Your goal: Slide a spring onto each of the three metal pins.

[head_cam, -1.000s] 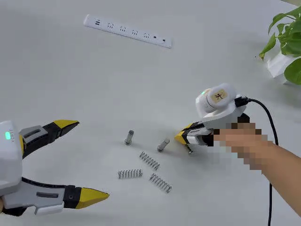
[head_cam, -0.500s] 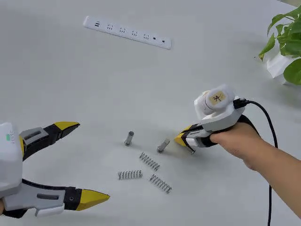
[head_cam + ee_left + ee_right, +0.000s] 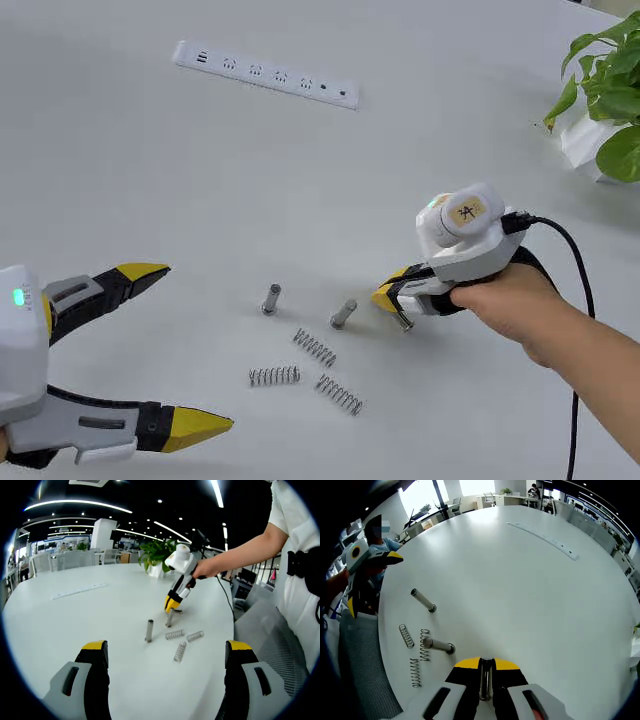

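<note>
Three springs (image 3: 314,347) are seen lying loose and close together on the desk (image 3: 200,180), on the near side of two pins (image 3: 271,298) that are stood apart from one another. A third pin (image 3: 484,682) is clamped between the closed jaws of the right hand-held gripper (image 3: 385,294), held low beside one standing pin. The left hand-held gripper (image 3: 185,348) is held released, jaws spread wide, well apart from the springs. A power strip (image 3: 265,73) is laid farther back.

head view: above, facing down | left gripper view: low, facing right claw (image 3: 172,602) | shared: springs (image 3: 314,347), pins (image 3: 271,298)
</note>
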`<state>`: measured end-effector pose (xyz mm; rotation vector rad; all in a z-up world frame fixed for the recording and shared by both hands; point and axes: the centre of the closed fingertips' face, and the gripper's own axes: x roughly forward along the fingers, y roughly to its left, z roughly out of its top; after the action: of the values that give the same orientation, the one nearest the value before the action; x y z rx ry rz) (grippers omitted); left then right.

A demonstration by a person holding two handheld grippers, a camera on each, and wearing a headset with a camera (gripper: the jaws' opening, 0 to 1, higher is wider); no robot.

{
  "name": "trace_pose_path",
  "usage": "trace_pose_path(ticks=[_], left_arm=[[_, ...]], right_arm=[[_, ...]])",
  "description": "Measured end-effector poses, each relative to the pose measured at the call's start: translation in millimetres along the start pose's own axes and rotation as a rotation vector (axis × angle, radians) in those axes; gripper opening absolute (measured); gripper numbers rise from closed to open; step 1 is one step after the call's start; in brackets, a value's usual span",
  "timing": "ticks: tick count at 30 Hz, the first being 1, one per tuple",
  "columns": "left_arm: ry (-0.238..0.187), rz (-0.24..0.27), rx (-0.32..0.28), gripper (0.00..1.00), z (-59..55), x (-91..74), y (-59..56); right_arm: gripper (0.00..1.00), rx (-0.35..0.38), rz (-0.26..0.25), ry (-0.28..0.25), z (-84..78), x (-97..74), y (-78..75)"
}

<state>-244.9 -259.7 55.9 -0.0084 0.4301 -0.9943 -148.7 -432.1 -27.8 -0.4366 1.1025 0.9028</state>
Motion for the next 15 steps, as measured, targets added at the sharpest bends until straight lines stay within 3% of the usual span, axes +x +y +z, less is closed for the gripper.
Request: trace_pose_path(ticks=[15], left_arm=[[0.001, -0.002, 0.006, 0.96, 1.1, -0.3, -2.9]], right_arm=[[0.05, -0.009, -0.009, -0.044, 0.5, -17.8, 2.4]])
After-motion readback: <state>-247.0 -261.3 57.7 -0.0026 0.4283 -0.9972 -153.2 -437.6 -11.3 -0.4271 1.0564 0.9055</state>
